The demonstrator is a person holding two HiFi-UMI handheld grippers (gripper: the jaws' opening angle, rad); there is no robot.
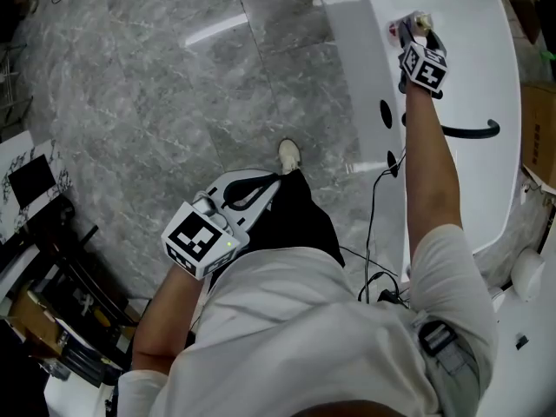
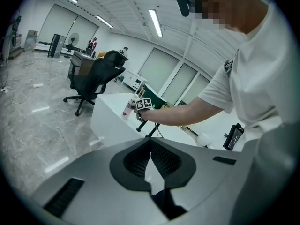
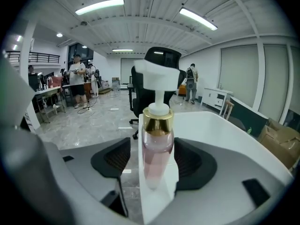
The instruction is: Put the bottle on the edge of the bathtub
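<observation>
A clear pink pump bottle [image 3: 157,144] with a gold collar and white pump stands upright on the white bathtub's rim [image 3: 157,205]. It sits between the jaws of my right gripper [image 3: 157,162], which stand open; a gap shows on the left side and the right pad lies close beside the glass. In the head view the right gripper [image 1: 415,24] reaches out to the bottle [image 1: 407,28] on the tub's rim [image 1: 365,50]. My left gripper [image 1: 265,188] hangs near my waist, shut and empty [image 2: 150,161]. The left gripper view shows the bottle [image 2: 127,108] far off.
A black office chair [image 3: 159,78] stands on the grey marble floor beyond the tub. A black handle [image 1: 473,131] lies inside the tub, and a black cable [image 1: 375,198] runs down its side. Cardboard boxes [image 1: 540,133] sit to the right. People stand far back.
</observation>
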